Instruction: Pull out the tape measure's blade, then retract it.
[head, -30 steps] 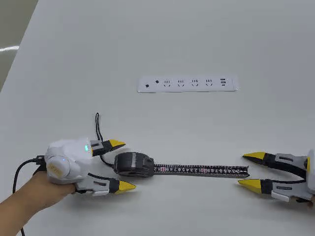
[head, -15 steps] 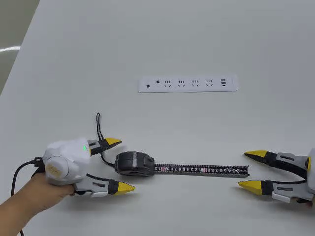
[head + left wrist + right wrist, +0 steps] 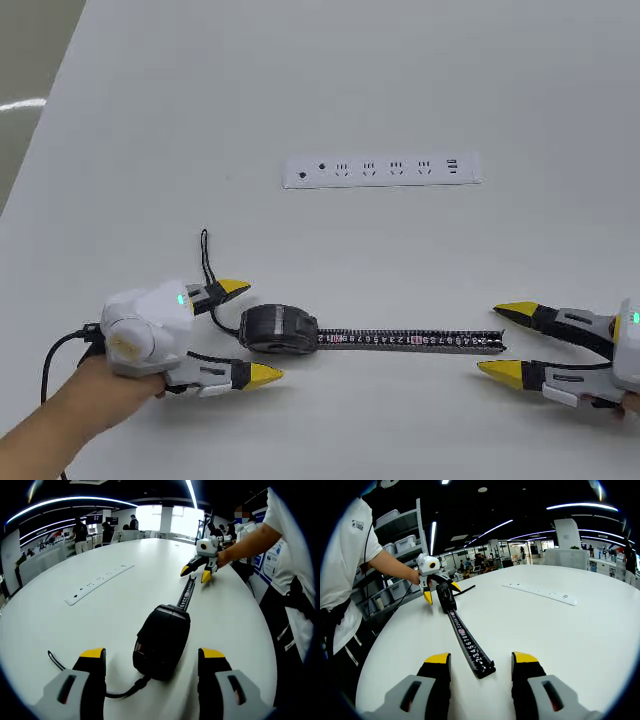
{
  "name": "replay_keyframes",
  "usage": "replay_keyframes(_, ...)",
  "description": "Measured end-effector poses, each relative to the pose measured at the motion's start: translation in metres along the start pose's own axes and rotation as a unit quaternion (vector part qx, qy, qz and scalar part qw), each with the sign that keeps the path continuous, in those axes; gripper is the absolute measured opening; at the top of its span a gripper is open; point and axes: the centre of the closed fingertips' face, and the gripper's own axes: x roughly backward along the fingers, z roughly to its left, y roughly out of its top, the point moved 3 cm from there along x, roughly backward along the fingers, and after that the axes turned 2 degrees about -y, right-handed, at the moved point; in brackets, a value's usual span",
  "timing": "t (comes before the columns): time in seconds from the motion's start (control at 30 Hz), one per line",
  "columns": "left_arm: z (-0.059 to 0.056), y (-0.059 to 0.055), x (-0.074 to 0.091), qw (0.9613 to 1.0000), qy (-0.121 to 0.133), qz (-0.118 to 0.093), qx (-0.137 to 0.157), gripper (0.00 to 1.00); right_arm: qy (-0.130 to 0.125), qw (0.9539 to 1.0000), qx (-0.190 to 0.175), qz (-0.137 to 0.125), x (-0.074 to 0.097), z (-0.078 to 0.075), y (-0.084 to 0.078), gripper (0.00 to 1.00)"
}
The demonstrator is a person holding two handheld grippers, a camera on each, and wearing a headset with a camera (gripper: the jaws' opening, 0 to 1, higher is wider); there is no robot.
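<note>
Rounded black plastic tape-measure case [image 3: 278,329] lies between the released jaws of the left gripper [image 3: 255,331]; its flat numbered blade [image 3: 410,339] runs toward 3 o'clock, tip between the released jaws of the right gripper [image 3: 497,339].

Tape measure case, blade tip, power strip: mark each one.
tape measure case [image 3: 278,328], head view, top of the dark housing.
blade tip [image 3: 486,669], right gripper view, end hook of the blade.
power strip [image 3: 382,169], head view, middle of its white body.

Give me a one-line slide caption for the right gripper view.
Open right claw faces the pulled-out blade; tape measure at its far end by the left claw.
</note>
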Motion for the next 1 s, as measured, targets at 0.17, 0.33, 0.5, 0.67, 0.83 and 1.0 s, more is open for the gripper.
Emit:
replay_keyframes(0.17, 0.003, 0.001, 0.0, 0.9996, 0.02, -0.009, 0.019, 0.73, -0.021, 0.9997, -0.007, 0.002, 0.001, 0.0, 0.002, 0.5)
replay_keyframes(0.33, 0.001, 0.0, 0.0, 0.9987, 0.037, -0.011, 0.034, 0.74, -0.052, 0.9985, -0.017, 0.009, 0.001, -0.002, 0.004, 0.51)
replay_keyframes(0.5, 0.0, -0.001, 0.001, 0.9971, 0.057, -0.012, 0.049, 0.73, -0.076, 0.9966, -0.03, 0.011, 0.0, -0.004, 0.008, 0.53)
replay_keyframes(0.67, -0.002, 0.0, 0.002, 0.9952, 0.072, -0.018, 0.065, 0.73, -0.089, 0.995, -0.04, 0.022, -0.001, -0.003, 0.009, 0.54)
replay_keyframes(0.83, -0.005, 0.003, 0.003, 0.9942, 0.074, -0.025, 0.073, 0.73, -0.093, 0.9945, -0.042, 0.024, 0.0, -0.002, 0.009, 0.54)
replay_keyframes(1.0, -0.01, 0.004, 0.008, 0.9936, 0.078, -0.031, 0.076, 0.73, -0.1, 0.9939, -0.043, 0.019, 0.005, 0.004, 0.011, 0.55)
